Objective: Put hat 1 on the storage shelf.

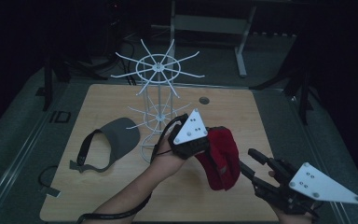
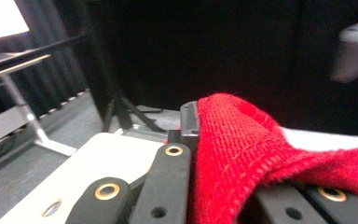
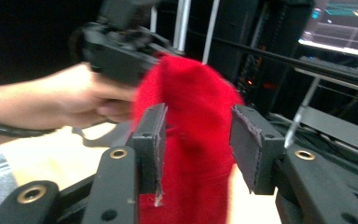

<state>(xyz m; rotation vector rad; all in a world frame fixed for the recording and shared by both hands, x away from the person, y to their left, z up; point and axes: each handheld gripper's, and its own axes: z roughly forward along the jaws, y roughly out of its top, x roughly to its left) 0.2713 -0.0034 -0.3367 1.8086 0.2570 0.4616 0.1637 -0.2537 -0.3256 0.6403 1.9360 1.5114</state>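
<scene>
While held above the tabletop (image 1: 102,196):
Left tool (image 1: 204,145): clamps red cap (image 1: 223,158).
Right tool (image 1: 251,163): half-wide, gripping nothing.

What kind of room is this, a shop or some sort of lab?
Most likely a lab or recording studio: black curtains surround a lone wooden table, a lit monitor glows nearby, and a white hat rack stands as a prop.

White wire rack (image 1: 157,93) stands mid-tabletop (image 1: 233,112), arms spreading wide, blocking passage just behind the left hand-held gripper (image 1: 193,140). Grey visor (image 1: 114,140) lies left of its base. Right and near-left tabletop areas are open.
</scene>
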